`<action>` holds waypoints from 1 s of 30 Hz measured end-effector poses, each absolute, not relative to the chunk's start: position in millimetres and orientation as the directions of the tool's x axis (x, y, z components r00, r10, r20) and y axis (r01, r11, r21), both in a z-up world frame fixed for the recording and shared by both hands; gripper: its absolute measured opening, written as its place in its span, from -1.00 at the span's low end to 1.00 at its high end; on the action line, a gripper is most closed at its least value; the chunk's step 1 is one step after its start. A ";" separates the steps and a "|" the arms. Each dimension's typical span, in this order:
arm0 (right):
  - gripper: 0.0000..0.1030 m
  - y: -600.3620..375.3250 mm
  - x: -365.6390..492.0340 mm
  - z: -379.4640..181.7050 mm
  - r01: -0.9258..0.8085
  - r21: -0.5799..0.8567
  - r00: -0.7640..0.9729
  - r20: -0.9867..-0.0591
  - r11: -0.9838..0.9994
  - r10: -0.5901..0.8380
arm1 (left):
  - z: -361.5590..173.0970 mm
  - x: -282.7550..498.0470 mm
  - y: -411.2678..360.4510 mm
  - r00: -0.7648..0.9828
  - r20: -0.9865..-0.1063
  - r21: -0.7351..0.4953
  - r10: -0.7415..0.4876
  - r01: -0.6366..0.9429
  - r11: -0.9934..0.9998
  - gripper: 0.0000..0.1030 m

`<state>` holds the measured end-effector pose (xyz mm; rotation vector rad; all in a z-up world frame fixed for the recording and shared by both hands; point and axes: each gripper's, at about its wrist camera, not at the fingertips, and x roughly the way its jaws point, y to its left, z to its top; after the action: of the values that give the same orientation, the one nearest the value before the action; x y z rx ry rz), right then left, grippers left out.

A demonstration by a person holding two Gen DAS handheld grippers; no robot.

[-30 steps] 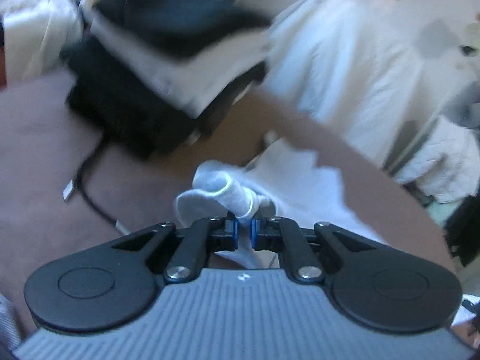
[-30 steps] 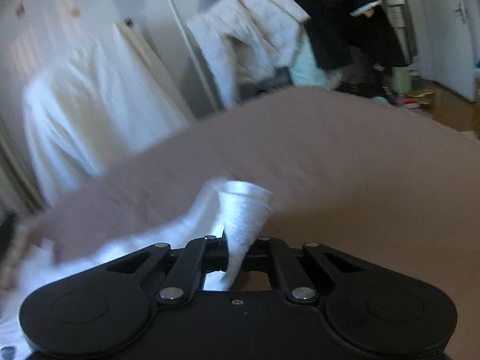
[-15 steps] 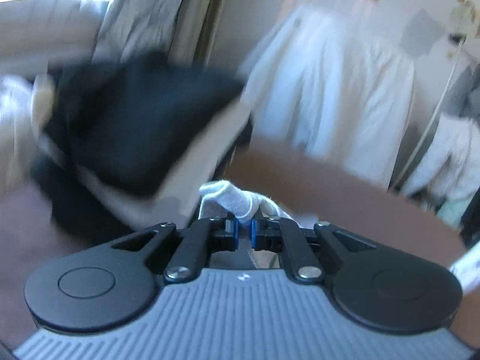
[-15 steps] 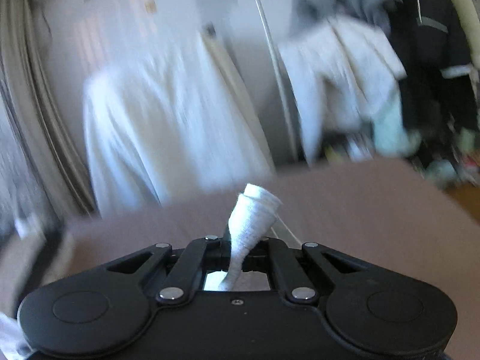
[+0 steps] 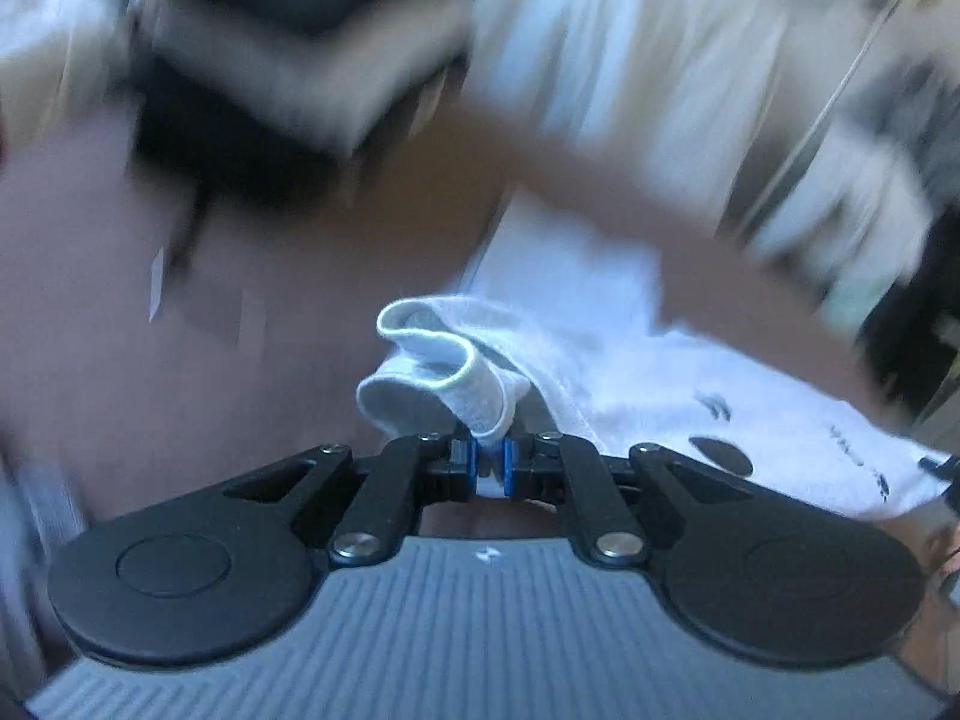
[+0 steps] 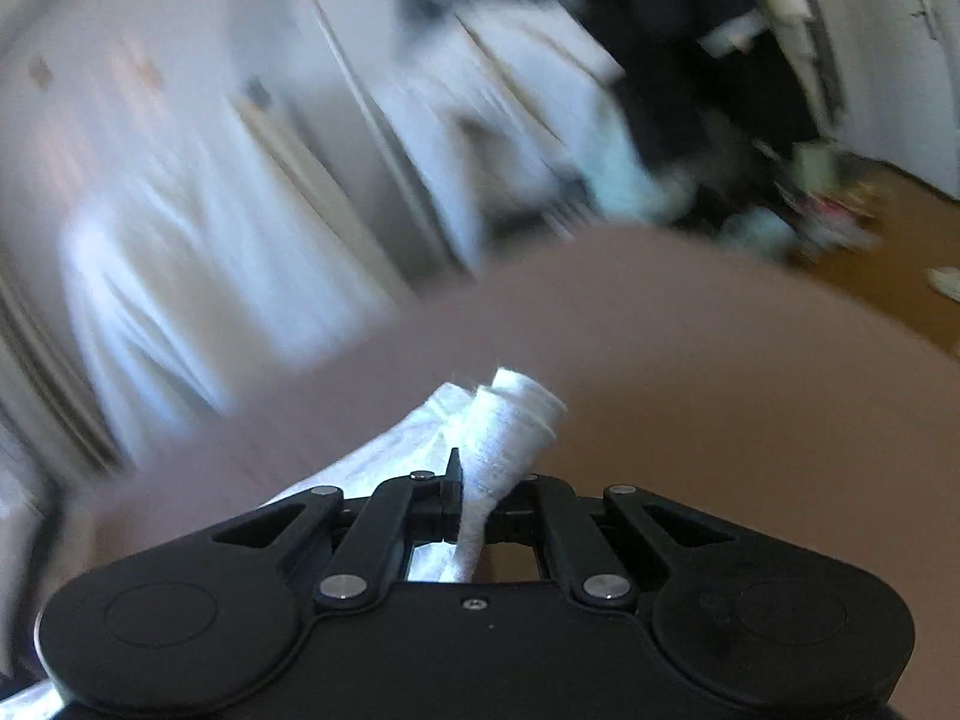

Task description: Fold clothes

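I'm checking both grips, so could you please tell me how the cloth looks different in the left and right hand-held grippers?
The left hand-held gripper pinches a looped, hemmed edge of the white garment; the right hand-held gripper pinches a bunched, rolled wad. Left pads are blue; right are black. Both are shut on white cloth.

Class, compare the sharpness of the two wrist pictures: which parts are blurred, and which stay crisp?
Left wrist view: the left gripper and pinched white garment are crisp; the dark clothes pile smears. Right wrist view: the right gripper and cloth stay sharp; the room streaks diagonally.
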<state>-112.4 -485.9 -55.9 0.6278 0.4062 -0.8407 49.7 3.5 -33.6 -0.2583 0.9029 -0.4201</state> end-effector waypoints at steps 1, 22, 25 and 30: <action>-0.96 -487.9 -117.8 -80.7 0.811 0.326 0.572 -0.618 0.486 -0.540 | -53.7 45.2 0.9 0.502 -0.744 -0.381 -0.442 0.226 0.897 -0.86; 0.01 -451.1 -82.0 -40.7 0.877 -0.020 0.374 -0.599 0.481 -0.708 | -17.8 35.1 49.8 0.531 -0.747 -0.368 -0.400 0.170 0.914 -0.49; 0.09 -437.2 -19.2 -21.6 0.692 0.149 0.615 -0.634 0.706 -0.469 | -8.4 77.1 34.9 0.516 -0.713 -0.395 -0.475 0.264 0.880 -0.34; 0.33 -408.7 119.0 -24.3 0.264 0.448 0.775 -0.626 0.854 0.088 | -22.6 172.1 -14.1 0.432 -0.769 -0.338 -0.471 0.351 0.873 -0.19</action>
<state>119.0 -408.7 -24.3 0.5485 0.6860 -0.1003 172.1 -14.1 -22.6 -0.1338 1.0013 -0.5142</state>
